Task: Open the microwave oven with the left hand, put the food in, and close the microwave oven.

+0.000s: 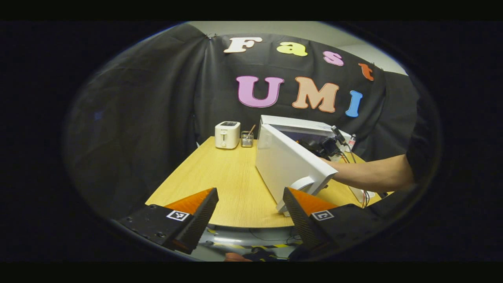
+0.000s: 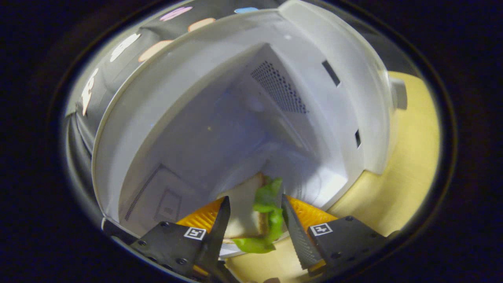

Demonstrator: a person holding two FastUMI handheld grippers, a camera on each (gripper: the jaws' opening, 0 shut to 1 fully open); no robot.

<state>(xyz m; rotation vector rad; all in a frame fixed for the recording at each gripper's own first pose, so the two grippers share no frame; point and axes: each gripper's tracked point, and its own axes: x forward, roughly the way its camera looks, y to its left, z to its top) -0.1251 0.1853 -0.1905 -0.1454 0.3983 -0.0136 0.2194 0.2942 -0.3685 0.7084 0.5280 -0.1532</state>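
Dim booth, soft overhead light; strong fisheye warp at edges; microwave (image 2: 220, 129) interior blurred, bluish shadow.

My left tool (image 1: 250, 212) hangs before the surface (image 1: 232, 177). Microwave (image 1: 290, 129) right, door (image 1: 289, 163) swung toward me; toaster (image 1: 227, 135) back left. Sandwich (image 2: 251, 214) between right tool (image 2: 254, 220) fingers, at cavity mouth.
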